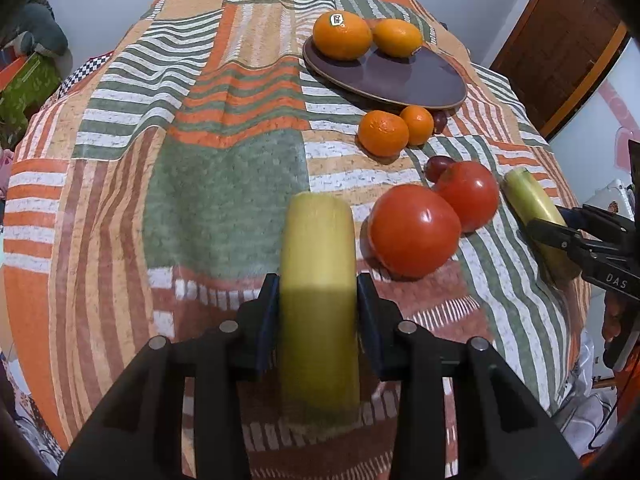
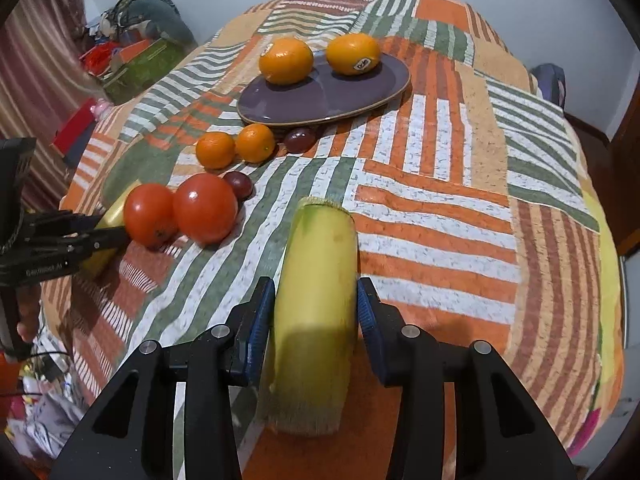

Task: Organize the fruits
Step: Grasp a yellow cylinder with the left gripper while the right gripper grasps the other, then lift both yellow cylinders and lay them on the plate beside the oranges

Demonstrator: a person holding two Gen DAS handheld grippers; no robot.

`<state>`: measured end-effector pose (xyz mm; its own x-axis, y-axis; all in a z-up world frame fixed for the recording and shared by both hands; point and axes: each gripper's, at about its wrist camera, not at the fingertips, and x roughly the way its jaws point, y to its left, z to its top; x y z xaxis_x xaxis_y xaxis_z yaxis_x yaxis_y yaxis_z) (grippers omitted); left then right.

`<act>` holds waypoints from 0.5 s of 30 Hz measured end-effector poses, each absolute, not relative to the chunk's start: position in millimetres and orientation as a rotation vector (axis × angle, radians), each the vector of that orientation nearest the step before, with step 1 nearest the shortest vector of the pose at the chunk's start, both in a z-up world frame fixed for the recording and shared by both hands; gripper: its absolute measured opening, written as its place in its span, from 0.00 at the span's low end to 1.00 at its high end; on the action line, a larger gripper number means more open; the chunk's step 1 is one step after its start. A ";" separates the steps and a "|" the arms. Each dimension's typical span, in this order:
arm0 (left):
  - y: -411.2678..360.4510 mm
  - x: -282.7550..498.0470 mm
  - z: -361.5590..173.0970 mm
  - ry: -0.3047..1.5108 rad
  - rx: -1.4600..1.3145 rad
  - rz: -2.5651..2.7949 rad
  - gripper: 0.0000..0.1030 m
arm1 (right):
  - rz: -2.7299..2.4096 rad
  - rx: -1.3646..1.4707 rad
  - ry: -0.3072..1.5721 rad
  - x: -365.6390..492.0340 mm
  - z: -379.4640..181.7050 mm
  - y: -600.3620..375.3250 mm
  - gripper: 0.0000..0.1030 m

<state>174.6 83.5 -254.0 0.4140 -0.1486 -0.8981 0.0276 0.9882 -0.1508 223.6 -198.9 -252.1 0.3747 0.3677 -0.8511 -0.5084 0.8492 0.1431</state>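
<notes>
My left gripper (image 1: 318, 300) is shut on a yellow-green cut piece of fruit (image 1: 318, 264), held just above the cloth. My right gripper (image 2: 316, 304) is shut on a second yellow-green piece (image 2: 320, 272); it also shows in the left wrist view (image 1: 534, 208). A purple plate (image 1: 400, 76) at the back holds two large oranges (image 1: 342, 34) (image 1: 397, 37). In front of the plate lie two mandarins (image 1: 383, 133) (image 1: 417, 124), two dark grapes (image 1: 436, 166) (image 2: 300, 139) and two red tomatoes (image 1: 414, 229) (image 1: 468, 194).
A striped patchwork cloth (image 1: 208, 184) covers the round table. A wooden door (image 1: 560, 40) stands at the right beyond the table. Boxes and clutter (image 2: 132, 60) lie past the far left edge in the right wrist view.
</notes>
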 end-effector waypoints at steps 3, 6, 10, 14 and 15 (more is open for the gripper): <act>85.9 180.2 -257.3 1.138 -0.142 -0.105 0.36 | 0.558 -0.167 1.037 225.2 -255.0 -194.4 0.38; 88.8 183.4 -258.6 1.134 -0.163 -0.100 0.37 | 0.553 -0.184 1.009 222.8 -256.6 -192.1 0.37; 89.8 183.7 -255.6 1.140 -0.168 -0.085 0.37 | 0.541 -0.137 0.987 220.2 -254.9 -197.7 0.36; 91.0 180.0 -245.3 1.120 -0.170 -0.079 0.37 | 0.546 -0.110 0.981 222.5 -250.5 -200.3 0.36; 91.0 179.1 -242.0 1.111 -0.165 -0.078 0.37 | 0.548 -0.109 0.974 223.0 -247.9 -201.2 0.36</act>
<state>179.1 91.0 -242.0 0.4425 -0.1451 -0.8849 -0.0201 0.9850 -0.1716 223.0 -201.2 -247.9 0.4384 0.3918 -0.8089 -0.4872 0.8599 0.1525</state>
